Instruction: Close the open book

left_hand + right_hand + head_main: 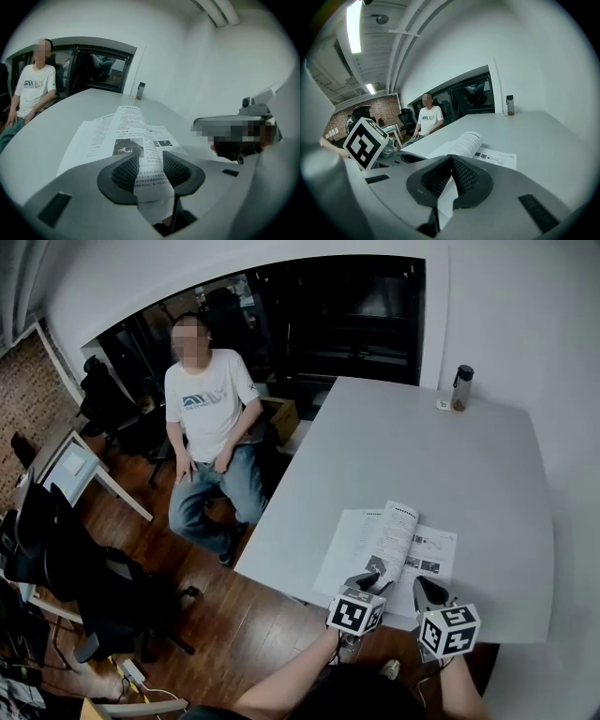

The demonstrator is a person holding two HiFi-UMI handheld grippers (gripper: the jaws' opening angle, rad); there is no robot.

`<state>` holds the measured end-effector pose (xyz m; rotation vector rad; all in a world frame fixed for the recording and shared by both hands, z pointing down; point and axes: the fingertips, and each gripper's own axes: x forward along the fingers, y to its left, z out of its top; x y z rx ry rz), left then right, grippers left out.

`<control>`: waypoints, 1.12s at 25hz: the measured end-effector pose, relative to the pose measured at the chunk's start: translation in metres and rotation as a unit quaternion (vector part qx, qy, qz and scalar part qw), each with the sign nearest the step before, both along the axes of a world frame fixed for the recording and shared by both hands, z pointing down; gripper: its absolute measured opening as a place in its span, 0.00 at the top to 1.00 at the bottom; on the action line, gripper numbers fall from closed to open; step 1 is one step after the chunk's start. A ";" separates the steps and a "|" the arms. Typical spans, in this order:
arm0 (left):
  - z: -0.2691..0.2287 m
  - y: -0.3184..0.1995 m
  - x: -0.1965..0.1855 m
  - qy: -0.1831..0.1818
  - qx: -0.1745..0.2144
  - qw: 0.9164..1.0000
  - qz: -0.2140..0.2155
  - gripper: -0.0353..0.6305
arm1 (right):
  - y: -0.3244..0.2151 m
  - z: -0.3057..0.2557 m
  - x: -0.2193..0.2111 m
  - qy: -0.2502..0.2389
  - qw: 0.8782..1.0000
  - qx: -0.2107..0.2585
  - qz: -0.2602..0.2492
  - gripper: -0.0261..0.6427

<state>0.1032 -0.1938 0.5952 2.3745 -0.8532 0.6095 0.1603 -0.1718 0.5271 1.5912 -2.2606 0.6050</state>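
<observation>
At ten o'clock in the head view, a seated person [208, 427] in a white T-shirt and jeans sits on a chair off the table's far left corner. Black office chairs [56, 549] stand at eight o'clock on the wooden floor [253, 615]. The white table [469, 456] fills the centre and right of the view.

The open book [361, 545] lies on it at five o'clock, close to the near edge, with its leaves spread to either side. One page [398, 519] rises from the middle of the book in an arch, clear of the sheets under it.

The left gripper [149, 153] comes in from six o'clock at the book's near edge. Its jaws stand about half apart, and the lower end of that page is bowed between them. Both pads lie against the paper, so the page is held up.

Just to its right, the right gripper [451, 157] has its jaws fully together, tips meeting, with nothing that I can see pinched between them. It sits over the near edge of the book's right-hand leaf, and I cannot tell whether it touches the paper.

At one o'clock a bottle [461, 387] stands upright near the table's far edge, well apart from the book.
</observation>
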 end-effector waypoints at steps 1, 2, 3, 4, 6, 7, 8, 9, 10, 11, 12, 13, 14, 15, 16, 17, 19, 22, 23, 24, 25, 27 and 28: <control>-0.003 0.002 0.006 0.001 0.003 1.000 0.007 0.70 | 0.000 0.001 0.004 0.001 1.000 -0.001 0.002 0.96; -0.006 0.004 0.012 0.001 0.006 1.000 0.014 0.70 | 0.000 0.002 0.008 0.002 1.000 -0.002 0.005 0.96; -0.008 0.006 0.018 0.001 0.009 1.000 0.020 0.70 | 0.001 0.004 0.012 0.004 1.000 -0.005 0.008 0.96; -0.011 0.008 0.023 0.002 0.012 1.000 0.026 0.70 | 0.002 0.006 0.017 0.006 1.000 -0.008 0.012 0.96; -0.017 0.014 0.033 0.005 0.018 0.999 0.038 0.70 | 0.004 0.013 0.027 0.009 1.000 -0.016 0.020 0.96; -0.020 0.017 0.038 0.009 0.021 0.999 0.044 0.70 | 0.005 0.015 0.032 0.010 0.999 -0.019 0.024 0.96; -0.023 0.020 0.043 0.013 0.025 0.998 0.051 0.70 | 0.006 0.018 0.038 0.010 0.999 -0.021 0.030 0.96; -0.026 0.022 0.049 0.019 0.029 0.998 0.059 0.70 | 0.007 0.020 0.044 0.011 0.999 -0.022 0.035 0.96; -0.030 0.025 0.055 0.025 0.033 0.997 0.067 0.70 | 0.007 0.021 0.049 0.011 0.999 -0.023 0.040 0.96; -0.034 0.027 0.060 0.032 0.038 0.996 0.076 0.70 | 0.007 0.023 0.054 0.011 0.999 -0.024 0.044 0.96; -0.039 0.030 0.064 0.038 0.042 0.995 0.083 0.70 | 0.007 0.025 0.059 0.011 0.998 -0.025 0.048 0.96; -0.043 0.032 0.068 0.044 0.046 0.994 0.090 0.70 | 0.008 0.026 0.063 0.010 0.998 -0.026 0.052 0.96; -0.048 0.033 0.071 0.050 0.051 0.993 0.095 0.70 | 0.008 0.027 0.067 0.009 0.998 -0.027 0.055 0.96; -0.052 0.034 0.074 0.055 0.055 0.992 0.098 0.70 | 0.009 0.028 0.070 0.009 0.998 -0.027 0.059 0.96; -0.057 0.035 0.076 0.058 0.059 0.992 0.099 0.70 | 0.010 0.028 0.073 0.008 0.998 -0.027 0.061 0.96; -0.060 0.034 0.078 0.060 0.063 0.991 0.099 0.70 | 0.011 0.028 0.076 0.008 0.998 -0.027 0.064 0.96; -0.064 0.032 0.078 0.058 0.069 0.991 0.096 0.70 | 0.014 0.026 0.080 0.008 0.997 -0.026 0.069 0.96; -0.057 0.026 0.068 0.039 0.072 0.993 0.083 0.70 | 0.016 0.022 0.082 0.009 0.997 -0.021 0.071 0.96; -0.053 0.023 0.063 0.031 0.070 0.994 0.077 0.70 | 0.016 0.021 0.081 0.010 0.997 -0.020 0.070 0.96; -0.049 0.021 0.058 0.024 0.068 0.995 0.069 0.70 | 0.016 0.020 0.080 0.010 0.997 -0.019 0.069 0.96; -0.045 0.018 0.052 0.017 0.066 0.996 0.061 0.70 | 0.016 0.019 0.079 0.010 0.998 -0.019 0.067 0.96; -0.038 0.013 0.039 0.005 0.063 0.997 0.044 0.70 | 0.015 0.018 0.072 0.011 0.998 -0.019 0.060 0.96; -0.036 0.010 0.031 0.000 0.062 0.997 0.036 0.70 | 0.014 0.017 0.068 0.011 0.998 -0.020 0.056 0.96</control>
